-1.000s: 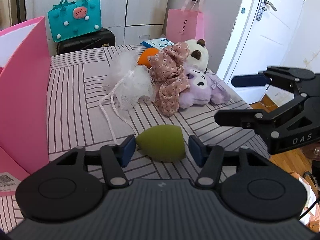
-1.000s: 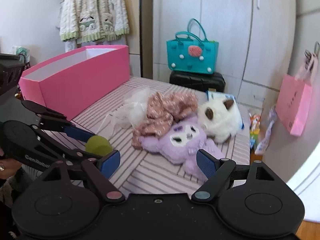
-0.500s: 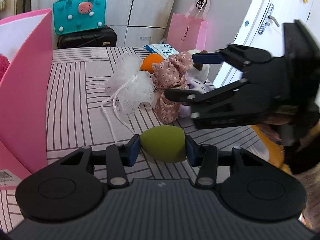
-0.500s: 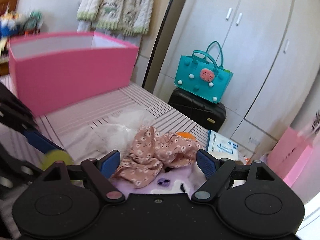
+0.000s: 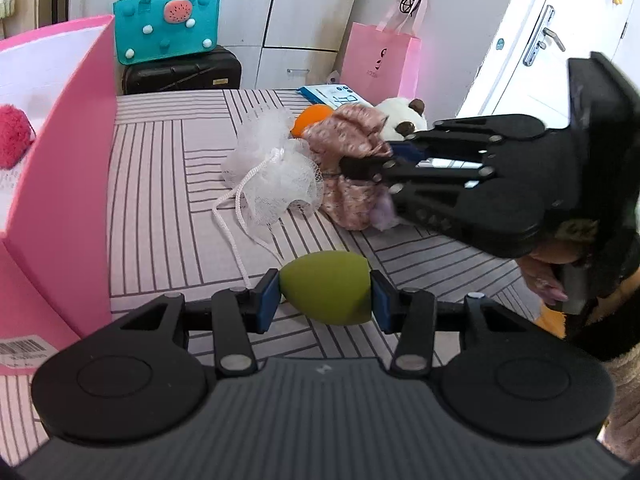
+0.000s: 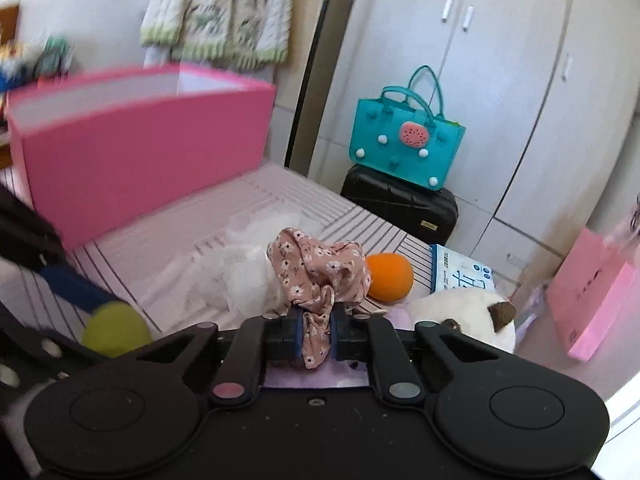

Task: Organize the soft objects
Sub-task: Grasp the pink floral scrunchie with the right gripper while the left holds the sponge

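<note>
both tools loaded: sponge in the left, floral cloth in the right

the left tool [image 5: 325, 295] is clamped on a green egg-shaped sponge [image 5: 326, 287] at lower centre of the left view, one pad on each side of its widest part. it looks light and springy, so a grip across the fat middle should hold without much squeeze.

the right tool [image 6: 317, 334] is closed on a fold of the floral cloth [image 6: 320, 276], centre of the right view. the cloth is limp and bunched; pinched by one fold, the rest will likely hang and drag over the white mesh puff [image 5: 276, 178] just left of it.

an orange ball [image 6: 390, 276] and a white plush [image 6: 460, 312] lie close to the right. the pink box [image 5: 60, 184], left edge of the left view, already holding something red and fluffy, looks like the destination. the striped counter [image 5: 168, 200] carries everything.
</note>
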`<act>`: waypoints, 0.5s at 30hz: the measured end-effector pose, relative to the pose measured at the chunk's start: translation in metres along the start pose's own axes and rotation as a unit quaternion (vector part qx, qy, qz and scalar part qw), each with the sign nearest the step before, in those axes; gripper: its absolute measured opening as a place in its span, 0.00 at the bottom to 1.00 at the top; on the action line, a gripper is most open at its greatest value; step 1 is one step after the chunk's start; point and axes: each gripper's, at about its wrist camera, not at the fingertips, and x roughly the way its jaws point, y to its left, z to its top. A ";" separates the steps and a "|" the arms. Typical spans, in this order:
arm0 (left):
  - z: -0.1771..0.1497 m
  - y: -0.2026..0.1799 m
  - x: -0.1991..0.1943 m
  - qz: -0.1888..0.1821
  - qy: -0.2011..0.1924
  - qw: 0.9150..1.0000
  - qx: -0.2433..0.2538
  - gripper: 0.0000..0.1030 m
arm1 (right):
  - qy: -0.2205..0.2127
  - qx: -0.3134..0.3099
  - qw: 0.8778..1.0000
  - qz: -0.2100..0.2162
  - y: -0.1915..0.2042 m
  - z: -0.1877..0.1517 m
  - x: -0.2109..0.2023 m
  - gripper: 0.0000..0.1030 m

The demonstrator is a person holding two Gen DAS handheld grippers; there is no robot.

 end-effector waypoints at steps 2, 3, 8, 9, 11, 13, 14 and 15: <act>0.002 0.000 -0.001 0.007 0.006 1.000 0.002 0.45 | -0.001 0.028 1.000 0.009 -0.005 0.003 -0.007 0.13; 0.003 0.001 -0.001 0.007 0.010 1.000 0.001 0.45 | -0.001 0.042 0.999 0.014 -0.007 0.005 -0.010 0.13; 0.006 0.003 -0.002 -0.001 0.038 0.999 -0.003 0.45 | -0.009 0.080 0.996 0.044 -0.010 0.010 -0.027 0.13; 0.006 0.004 -0.003 -0.002 0.041 0.999 -0.002 0.45 | -0.010 0.084 0.995 0.052 -0.009 0.012 -0.030 0.13; 0.007 0.003 -0.006 -0.006 0.046 0.999 -0.001 0.45 | -0.015 0.095 0.993 0.061 -0.008 0.016 -0.037 0.13; 0.008 0.003 -0.009 -0.012 0.048 0.999 0.000 0.45 | -0.023 0.101 0.992 0.072 -0.009 0.020 -0.042 0.13; 0.008 0.003 -0.011 -0.013 0.050 0.999 0.000 0.45 | -0.025 0.110 0.991 0.075 -0.010 0.021 -0.043 0.13; 0.008 0.004 -0.013 -0.016 0.051 0.999 0.000 0.45 | -0.023 0.117 0.990 0.081 -0.011 0.022 -0.044 0.13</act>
